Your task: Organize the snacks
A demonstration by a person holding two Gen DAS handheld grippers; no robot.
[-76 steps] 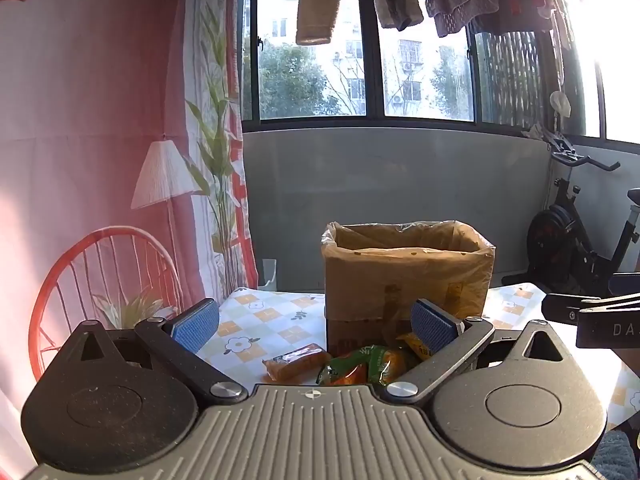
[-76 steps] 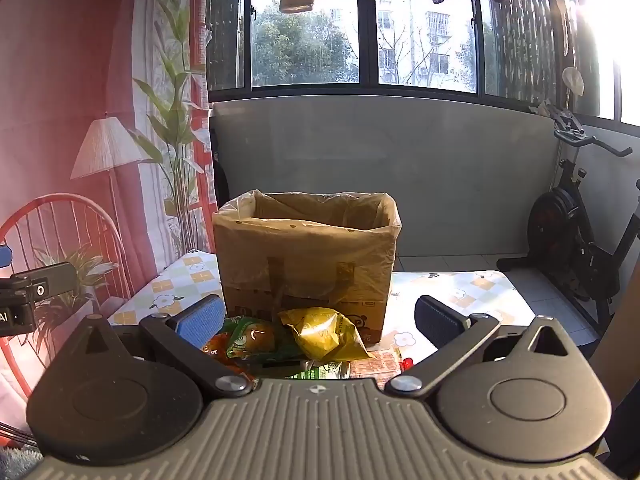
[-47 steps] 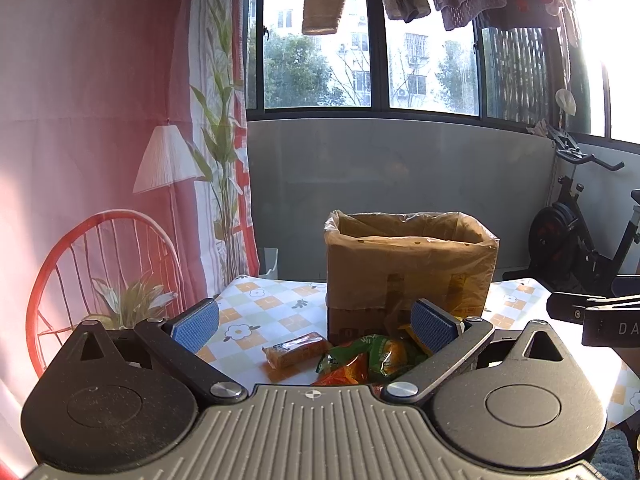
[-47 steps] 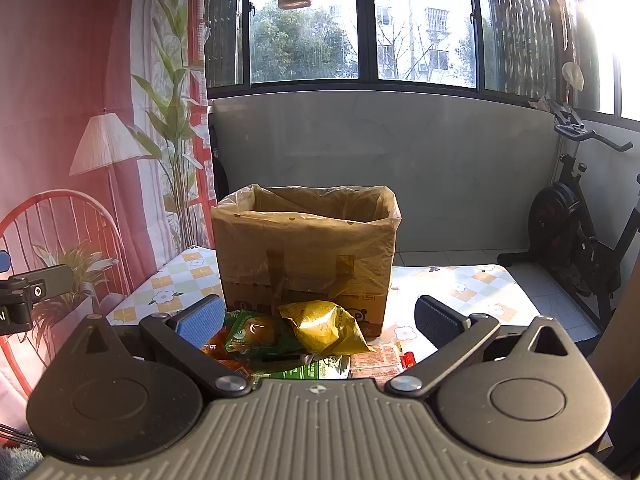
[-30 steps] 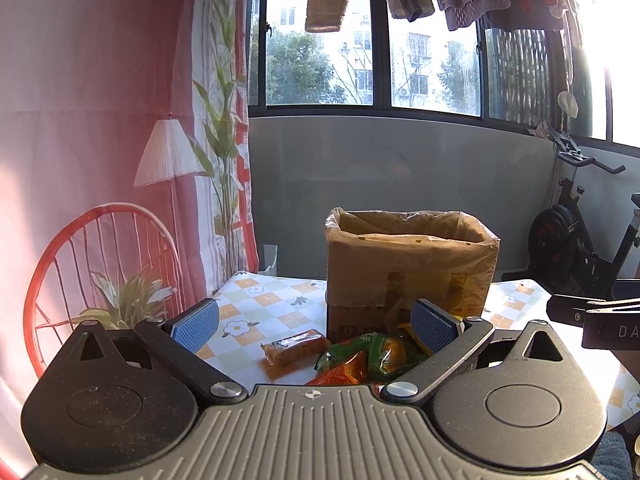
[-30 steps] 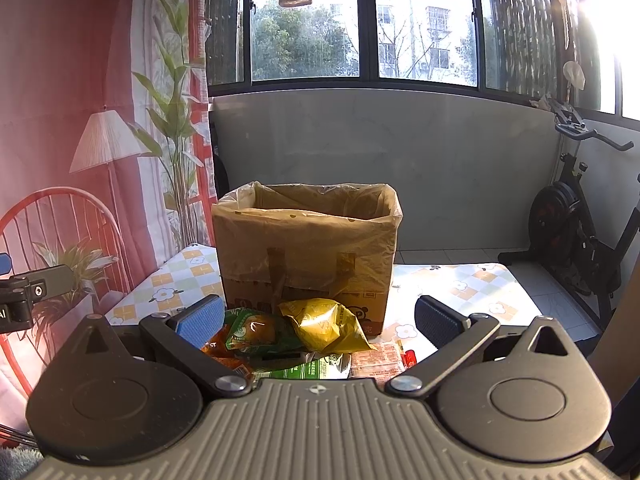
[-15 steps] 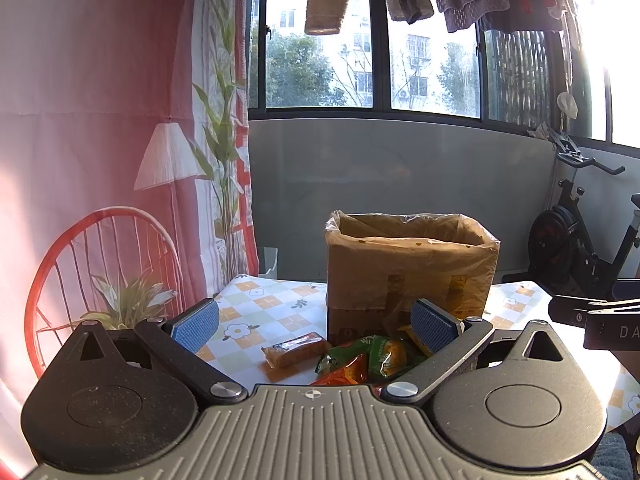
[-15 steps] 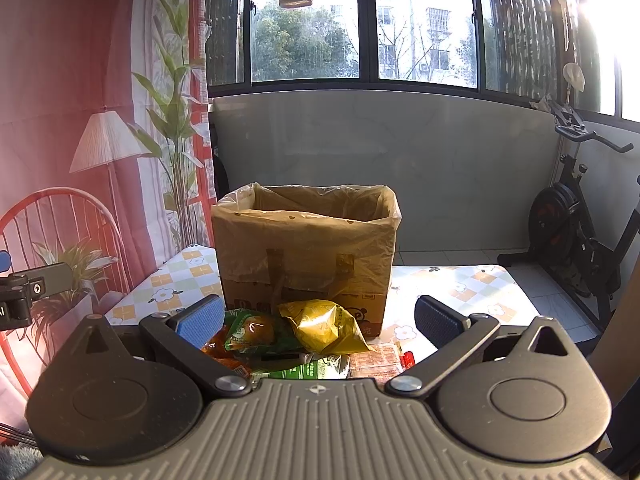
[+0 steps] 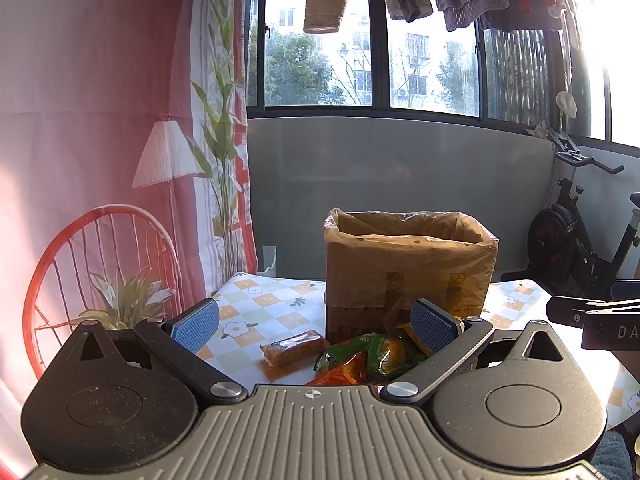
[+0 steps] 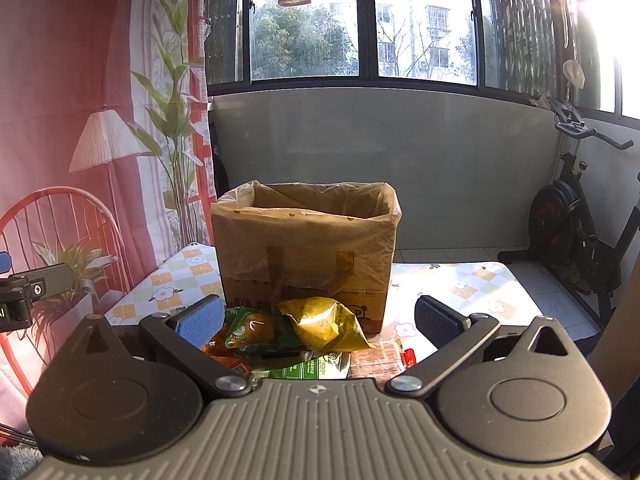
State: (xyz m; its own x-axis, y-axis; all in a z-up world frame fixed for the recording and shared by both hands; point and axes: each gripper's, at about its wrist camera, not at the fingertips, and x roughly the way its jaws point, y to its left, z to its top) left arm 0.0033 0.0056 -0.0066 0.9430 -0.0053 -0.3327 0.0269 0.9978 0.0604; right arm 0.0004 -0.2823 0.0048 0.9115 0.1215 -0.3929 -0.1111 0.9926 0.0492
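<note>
Little has moved over the last couple of seconds: both views have only drifted slightly, and the box and snacks lie where they did before.

Left tool [image 9: 315, 322] hovers above the near edge of the worktop [image 9: 260, 300], its two blue-padded fingers spread wide with nothing between them. Right tool [image 10: 320, 320] hangs the same way, fingers wide apart and empty.

A cardboard box [image 9: 408, 268] lined with a clear plastic bag stands upright on the checked, flower-patterned cloth, its top open. The snacks lie in a loose pile on the worktop just in front of the box, none of them visibly inside it. From the left view, a small orange-brown bar in clear wrap [image 9: 294, 347] lies by itself to the left of the pile, and a green and orange packet [image 9: 374, 356] sits beside it. From the right view, a yellow packet [image 10: 324, 324] leans close against the box front, a green packet [image 10: 256, 330] touches its left side, a flat green-and-white packet [image 10: 312, 368] lies under them, and a pale brown wafer pack [image 10: 374, 358] lies to their right.

An exercise bike [image 10: 572, 224] stands past the worktop on the right.
</note>
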